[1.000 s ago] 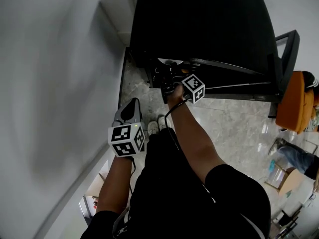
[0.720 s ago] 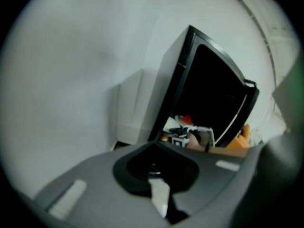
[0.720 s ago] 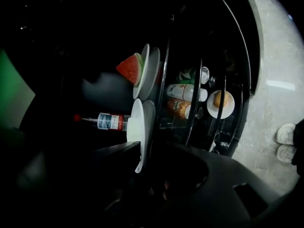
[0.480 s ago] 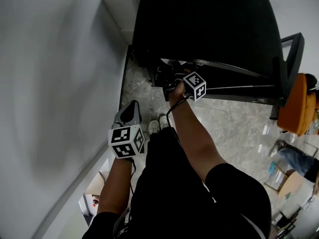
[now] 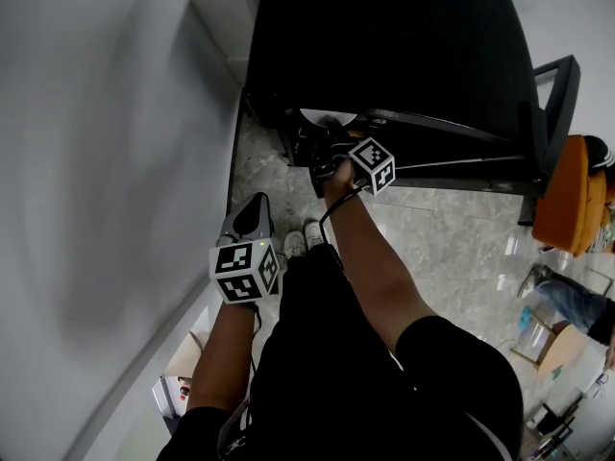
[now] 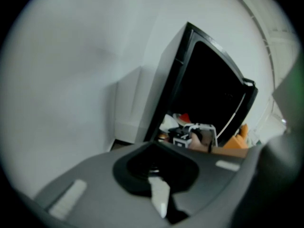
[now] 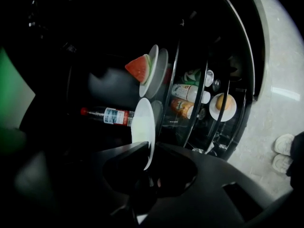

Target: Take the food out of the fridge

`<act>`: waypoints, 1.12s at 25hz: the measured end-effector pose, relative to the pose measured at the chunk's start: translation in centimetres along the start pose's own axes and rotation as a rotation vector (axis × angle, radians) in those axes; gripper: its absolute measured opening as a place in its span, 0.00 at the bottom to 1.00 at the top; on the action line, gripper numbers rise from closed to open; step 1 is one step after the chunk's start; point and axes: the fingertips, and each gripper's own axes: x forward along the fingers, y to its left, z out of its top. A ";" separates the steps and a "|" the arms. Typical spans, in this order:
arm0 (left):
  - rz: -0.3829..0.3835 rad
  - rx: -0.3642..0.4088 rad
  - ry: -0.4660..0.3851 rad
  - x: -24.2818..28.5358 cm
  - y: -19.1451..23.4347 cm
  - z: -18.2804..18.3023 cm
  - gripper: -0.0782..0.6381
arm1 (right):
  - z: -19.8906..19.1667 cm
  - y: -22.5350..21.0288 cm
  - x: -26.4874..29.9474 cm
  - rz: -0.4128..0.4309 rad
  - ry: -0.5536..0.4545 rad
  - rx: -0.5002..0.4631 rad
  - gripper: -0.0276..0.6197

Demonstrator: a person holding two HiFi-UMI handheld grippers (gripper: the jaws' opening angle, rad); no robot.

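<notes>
The black fridge (image 5: 384,36) stands open in front of me. My right gripper (image 7: 149,148) reaches inside, and its jaws are closing on the rim of a white plate (image 7: 142,125) that stands between them, the left finger against it. Behind that plate, a watermelon slice (image 7: 138,68) lies on another plate. A red-capped bottle (image 7: 107,115) lies on the shelf to the left. In the head view the right gripper's marker cube (image 5: 373,166) sits at the fridge opening. My left gripper (image 5: 250,209) hangs by my hip, shut and holding nothing.
The door shelves hold bottles and cans (image 7: 190,94) and a small plate with a round bun (image 7: 223,106). The open fridge door (image 5: 550,113) juts out at the right, beside an orange chair (image 5: 569,195). A white wall (image 5: 96,161) runs along the left.
Nothing has clearly moved: the right hand stays at the fridge opening and the left gripper hangs where it was.
</notes>
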 end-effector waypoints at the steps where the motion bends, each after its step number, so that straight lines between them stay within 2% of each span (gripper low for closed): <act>1: 0.000 -0.001 0.000 0.0 0.0 0.0 0.11 | 0.0 0.1 0.0 -0.007 0.002 -0.004 0.11; 6: -0.008 -0.004 0.000 -0.2 -0.1 0.2 0.11 | -0.2 0.7 -0.6 0.012 0.022 0.012 0.07; 19: -0.040 0.027 -0.014 0.0 -1.7 1.1 0.11 | -0.1 2.3 -2.6 0.185 0.051 0.039 0.05; 28: -0.057 0.042 -0.047 -1.4 -3.2 2.8 0.11 | -0.9 4.4 -8.2 0.205 0.113 0.003 0.05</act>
